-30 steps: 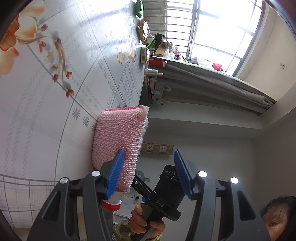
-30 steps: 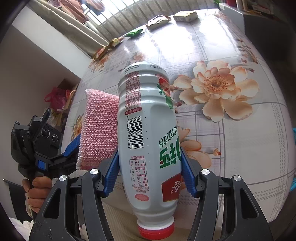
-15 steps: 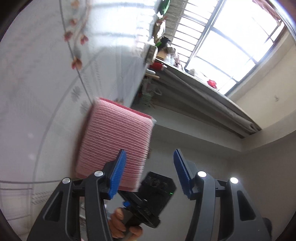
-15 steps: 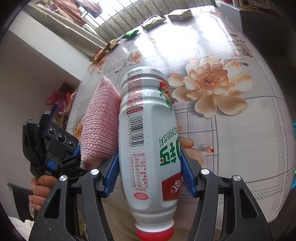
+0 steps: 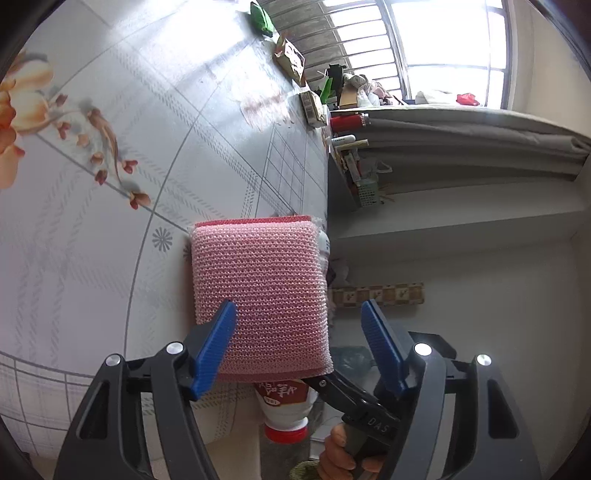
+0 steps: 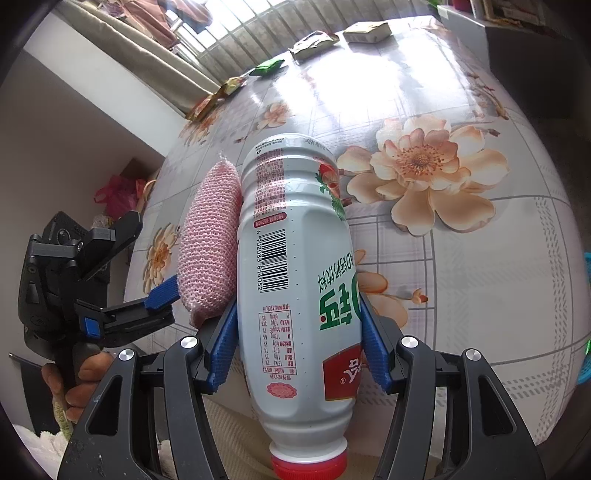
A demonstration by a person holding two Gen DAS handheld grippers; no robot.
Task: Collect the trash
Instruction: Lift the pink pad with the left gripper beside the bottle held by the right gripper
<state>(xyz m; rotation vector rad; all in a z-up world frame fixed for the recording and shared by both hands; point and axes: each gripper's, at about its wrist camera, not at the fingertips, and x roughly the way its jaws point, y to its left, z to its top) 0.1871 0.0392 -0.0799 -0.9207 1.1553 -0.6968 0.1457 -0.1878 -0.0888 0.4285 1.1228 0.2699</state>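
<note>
My right gripper (image 6: 299,339) is shut on a white drink bottle (image 6: 299,280) with a red cap, held bottom-forward above the table's near edge. A pink scrub sponge (image 6: 208,243) is pressed against the bottle's left side. In the left wrist view my left gripper (image 5: 301,345) is open, its left finger touching the sponge (image 5: 258,291); the right finger stands apart. The bottle's red-capped neck (image 5: 284,410) shows behind the sponge. The right gripper's body (image 5: 365,410) is just beyond it.
A floral tablecloth covers the table (image 6: 461,258). Several wrappers and small packs lie at its far edge: a green packet (image 6: 267,66), a tan pack (image 6: 367,31), a crumpled wrapper (image 6: 312,44). A cluttered shelf (image 5: 351,147) and a window stand beyond the table.
My left gripper swung around the sponge, which turned from edge-on to face-on in its view. The right gripper kept hold of the bottle and moved it slightly.
</note>
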